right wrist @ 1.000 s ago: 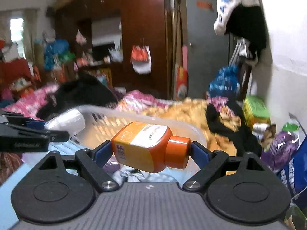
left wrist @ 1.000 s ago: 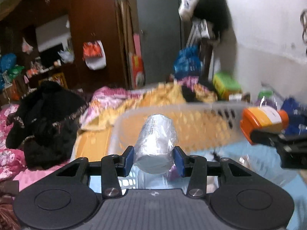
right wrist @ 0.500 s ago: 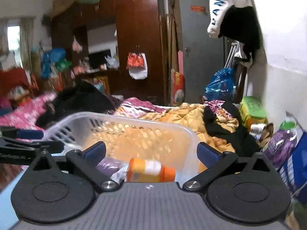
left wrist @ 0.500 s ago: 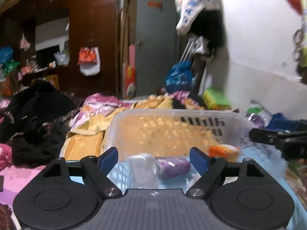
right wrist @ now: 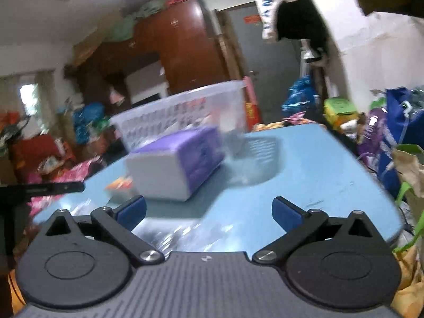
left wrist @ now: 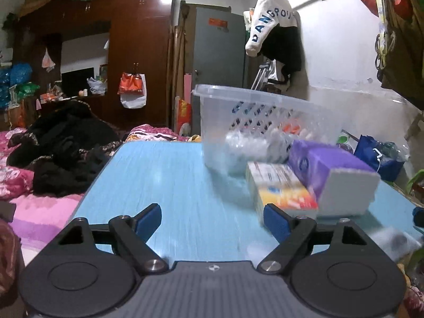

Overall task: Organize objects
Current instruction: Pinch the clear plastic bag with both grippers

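Note:
A clear plastic basket (left wrist: 265, 122) (right wrist: 182, 111) stands at the far side of the blue table (left wrist: 172, 185) (right wrist: 304, 175), with a silvery roll and an orange bottle dimly showing through its wall. In front of it lie a purple tissue pack (left wrist: 334, 175) (right wrist: 180, 164) and a flat white and orange box (left wrist: 281, 188) (right wrist: 119, 185). My left gripper (left wrist: 212, 218) hangs open and empty low over the near table, left of the box. My right gripper (right wrist: 209, 210) is open and empty too, just short of the tissue pack. A clear plastic wrapper (right wrist: 180, 233) lies under it.
A bed with pink sheets and a heap of black clothes (left wrist: 61, 148) lies left of the table. Bags and bottles (right wrist: 392, 132) crowd the floor on the right by the white wall. A dark wardrobe (left wrist: 127, 53) and a grey door (left wrist: 220, 66) stand behind.
Both grippers opened over the basket, dropping the silvery roll and the orange bottle into it. Both then pulled back and sank low over the near table.

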